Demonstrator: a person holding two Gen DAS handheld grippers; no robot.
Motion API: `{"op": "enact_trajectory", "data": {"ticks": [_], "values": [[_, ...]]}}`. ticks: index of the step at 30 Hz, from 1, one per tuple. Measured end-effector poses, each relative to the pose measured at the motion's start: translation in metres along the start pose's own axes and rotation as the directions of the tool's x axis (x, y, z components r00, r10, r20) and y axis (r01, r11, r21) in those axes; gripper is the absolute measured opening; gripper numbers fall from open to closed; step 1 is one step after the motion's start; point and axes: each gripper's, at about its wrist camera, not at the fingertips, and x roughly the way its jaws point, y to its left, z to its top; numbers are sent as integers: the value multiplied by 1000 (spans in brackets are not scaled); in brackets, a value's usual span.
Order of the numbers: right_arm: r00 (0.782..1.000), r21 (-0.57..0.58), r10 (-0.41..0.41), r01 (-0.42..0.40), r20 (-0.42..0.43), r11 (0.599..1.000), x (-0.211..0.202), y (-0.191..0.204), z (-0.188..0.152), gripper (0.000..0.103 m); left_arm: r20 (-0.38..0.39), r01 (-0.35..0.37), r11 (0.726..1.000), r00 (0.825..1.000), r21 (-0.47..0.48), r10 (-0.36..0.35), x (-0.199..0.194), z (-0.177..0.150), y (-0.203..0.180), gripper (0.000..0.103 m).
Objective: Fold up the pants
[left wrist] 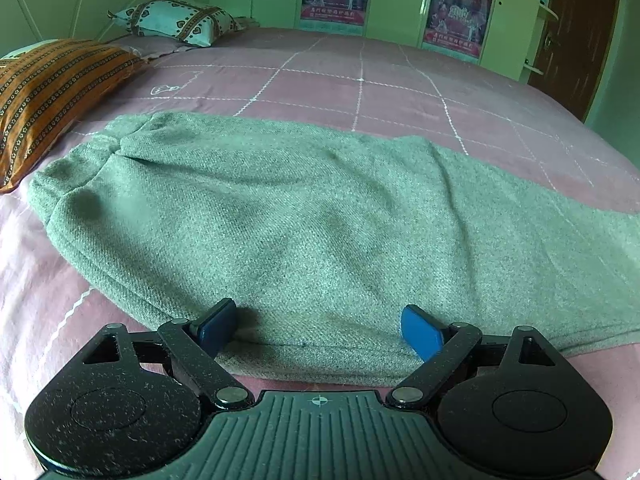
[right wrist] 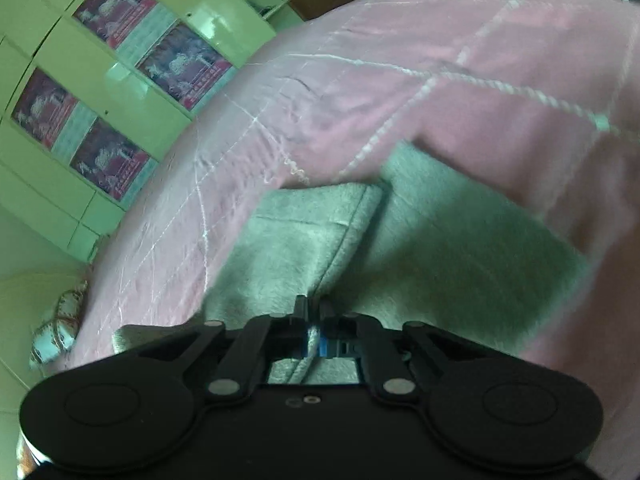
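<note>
The left gripper is standing wide open at 6 o'clock of its view, holding nothing; its two blue pads are lying on the near edge of the pants, one at each side. The right gripper is pinched tight on a hem or seam of the same grey-green pants, and the cloth is hanging lifted from it, with the picture blurred.

I am judging the folding as about half done: the legs are seeming already laid one upon the other, lengthwise, and the fold across, hems toward the waistband, is only beginning.

Counting: one pair of pants, two grippers. Farther, the pink bed cover is carrying two pillows, an orange one at 9 o'clock and a white patterned one at 11 o'clock. Behind, a pale wardrobe is showing two posters in the left view.
</note>
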Motion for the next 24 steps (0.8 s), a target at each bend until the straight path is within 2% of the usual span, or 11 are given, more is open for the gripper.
{"op": "enact_trajectory", "data": {"ticks": [2, 4, 7, 8, 9, 11, 13, 16, 19, 22, 24], "values": [[996, -30, 38, -36, 81, 999, -34, 11, -1, 0, 2, 2, 1000, 1000, 1, -2, 0, 0, 0, 89], [990, -37, 24, -19, 139, 999, -63, 8, -8, 0, 3, 2, 1000, 1000, 5, -2, 0, -1, 0, 90], [995, -22, -61, 63, 79, 998, -60, -17, -21, 1, 2, 2, 1000, 1000, 12, -2, 1, -1, -1, 91], [995, -1, -89, 89, 37, 996, -52, -29, -24, 10, -1, 2, 1000, 1000, 14, -2, 1, 0, -2, 91], [996, 45, -85, 86, -5, 995, -46, -42, -26, 11, -3, 4, 1000, 1000, 14, -4, 1, 0, -2, 91], [998, 119, -45, 40, 37, 992, -54, -57, -27, 13, -8, 12, 1000, 1000, 13, -12, 0, 1, 0, 91], [995, 132, -69, 59, 75, 989, -59, -62, -24, 16, -7, 15, 1000, 1000, 13, -15, 0, 1, 0, 91], [995, 157, -70, 58, 70, 986, -52, -69, -16, 14, -4, 3, 1000, 1000, 20, -3, 1, 0, -2, 92], [994, 126, -80, 70, 79, 990, -51, -62, -11, 0, -5, 3, 1000, 1000, 19, -3, 1, 0, -3, 92], [987, 71, -21, 10, 158, 997, -67, -42, -13, 0, -5, 8, 1000, 1000, 20, -8, 0, 0, -2, 92], [992, 62, -46, 39, 120, 997, -60, -43, -15, 0, -5, 3, 1000, 1000, 26, -3, 1, -1, -3, 92]]}}
